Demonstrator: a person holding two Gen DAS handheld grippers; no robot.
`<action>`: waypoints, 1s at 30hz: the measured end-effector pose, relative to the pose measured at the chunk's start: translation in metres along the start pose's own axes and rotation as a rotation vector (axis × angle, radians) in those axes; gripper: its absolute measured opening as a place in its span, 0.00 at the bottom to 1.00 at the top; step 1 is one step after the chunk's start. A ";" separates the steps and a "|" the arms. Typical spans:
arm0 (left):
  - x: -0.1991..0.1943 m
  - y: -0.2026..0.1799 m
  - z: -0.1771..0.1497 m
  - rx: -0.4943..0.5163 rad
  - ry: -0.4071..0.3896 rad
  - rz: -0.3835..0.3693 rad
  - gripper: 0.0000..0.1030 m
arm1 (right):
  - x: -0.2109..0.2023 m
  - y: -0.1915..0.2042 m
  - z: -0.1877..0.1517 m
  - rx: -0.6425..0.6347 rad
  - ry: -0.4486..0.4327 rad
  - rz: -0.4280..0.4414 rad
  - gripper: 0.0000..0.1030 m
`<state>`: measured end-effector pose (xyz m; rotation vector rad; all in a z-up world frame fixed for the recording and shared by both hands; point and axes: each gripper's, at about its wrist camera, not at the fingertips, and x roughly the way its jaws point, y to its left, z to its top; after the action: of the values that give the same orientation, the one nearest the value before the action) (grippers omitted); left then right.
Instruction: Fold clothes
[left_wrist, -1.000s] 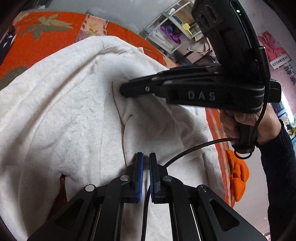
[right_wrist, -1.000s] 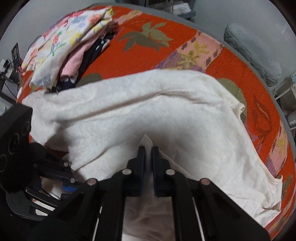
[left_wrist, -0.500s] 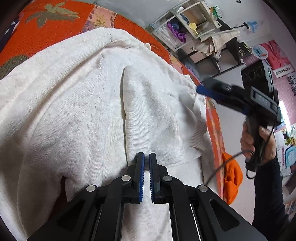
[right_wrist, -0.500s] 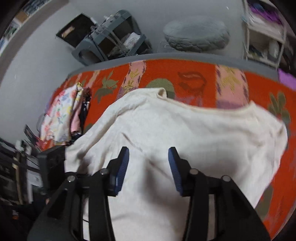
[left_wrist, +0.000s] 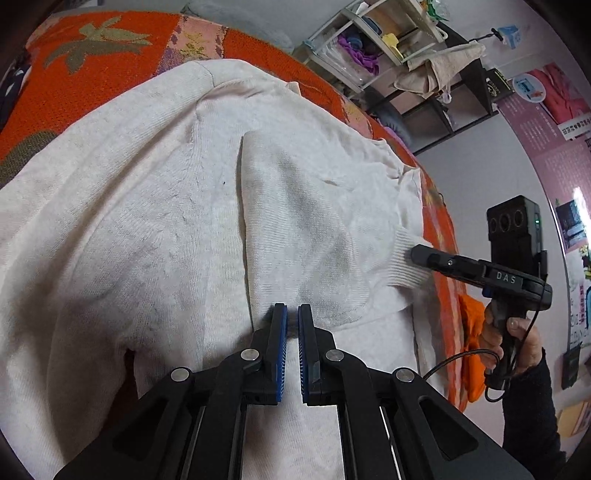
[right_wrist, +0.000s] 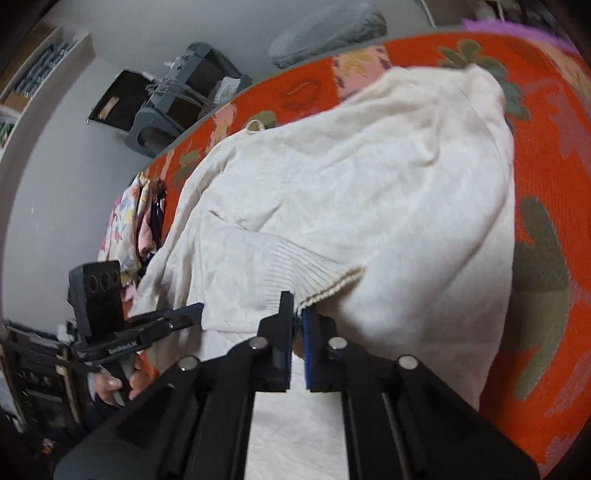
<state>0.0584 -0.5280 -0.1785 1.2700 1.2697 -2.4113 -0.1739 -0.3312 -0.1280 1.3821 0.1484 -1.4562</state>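
A cream knit sweater (left_wrist: 147, 221) lies spread over an orange patterned bedspread (left_wrist: 92, 74). One sleeve is folded across its body, ending in a ribbed cuff (left_wrist: 402, 266). My left gripper (left_wrist: 291, 314) is shut, its blue pads pinching the sleeve's fold at the near edge. At the right, my right gripper (left_wrist: 415, 254) meets the cuff. In the right wrist view its jaws (right_wrist: 297, 310) are shut on the ribbed cuff (right_wrist: 306, 269) of the sweater (right_wrist: 369, 184). The left gripper (right_wrist: 199, 308) shows at the sweater's left edge.
A pile of flowered and pink clothes (right_wrist: 125, 229) sits at the bed's far side. An orange cloth (left_wrist: 472, 332) lies beyond the bed's right edge. Shelves with clutter (left_wrist: 388, 44) stand behind, and a grey cushion (right_wrist: 325, 29) and racks (right_wrist: 166, 103) rest on the floor.
My right gripper let go of the sleeve's upper fold, opened, swung out to the right and closed on the ribbed cuff. My left gripper kept its hold in place.
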 end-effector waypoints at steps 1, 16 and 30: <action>-0.006 -0.002 0.000 0.000 -0.013 0.004 0.03 | -0.007 0.013 0.002 -0.053 -0.020 -0.019 0.04; 0.041 -0.048 0.067 0.113 -0.011 0.096 0.04 | -0.035 -0.035 0.006 -0.028 -0.122 -0.243 0.08; 0.052 -0.035 0.094 0.057 0.003 0.024 0.05 | 0.021 0.038 0.010 -0.047 -0.083 0.201 0.31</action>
<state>-0.0488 -0.5616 -0.1677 1.2964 1.1872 -2.4469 -0.1476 -0.3668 -0.1207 1.2582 -0.0096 -1.3314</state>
